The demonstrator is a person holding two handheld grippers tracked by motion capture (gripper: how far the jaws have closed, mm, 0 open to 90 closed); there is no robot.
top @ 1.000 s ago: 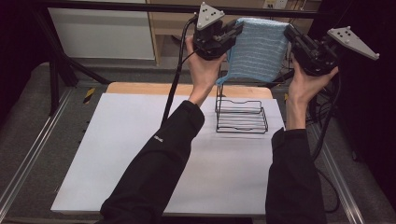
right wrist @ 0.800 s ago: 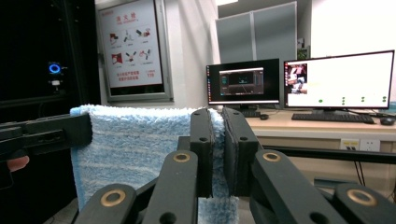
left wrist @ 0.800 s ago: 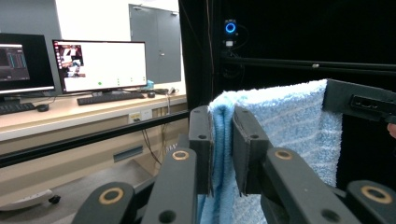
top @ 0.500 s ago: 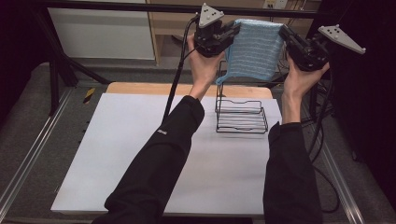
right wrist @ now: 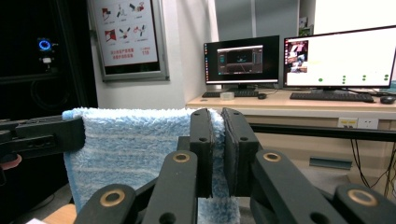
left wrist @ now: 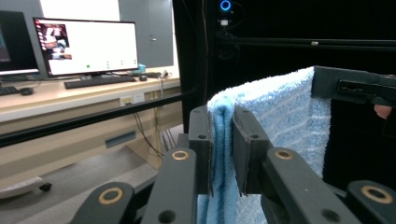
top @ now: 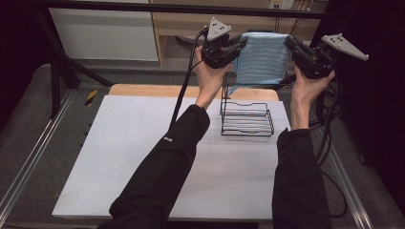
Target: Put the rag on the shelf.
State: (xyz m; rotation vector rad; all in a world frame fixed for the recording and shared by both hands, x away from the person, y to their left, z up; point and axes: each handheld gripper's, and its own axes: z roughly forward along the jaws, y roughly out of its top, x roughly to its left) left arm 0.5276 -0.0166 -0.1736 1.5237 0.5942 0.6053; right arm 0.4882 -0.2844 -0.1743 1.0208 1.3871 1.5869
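A light blue striped towel [top: 262, 59] hangs stretched in the air between my two grippers, above the far edge of the table. My left gripper [top: 240, 44] is shut on its left top corner; in the left gripper view the towel [left wrist: 289, 116] is pinched between the jaws of my left gripper [left wrist: 223, 151]. My right gripper [top: 290, 44] is shut on the right top corner, and the towel [right wrist: 135, 144] runs off to the left of that gripper [right wrist: 218, 149]. A black wire rack [top: 247, 117] stands on the table below the towel.
The white table top [top: 124, 157] spreads toward the person, with a wooden strip [top: 143, 89] at its far edge. Metal rails [top: 33, 157] flank the table. Monitors [right wrist: 338, 58] and a desk [left wrist: 70, 95] stand beyond.
Both grippers have moved slightly with the towel; the right one shifted a little left and up. The towel stays held taut above the rack.
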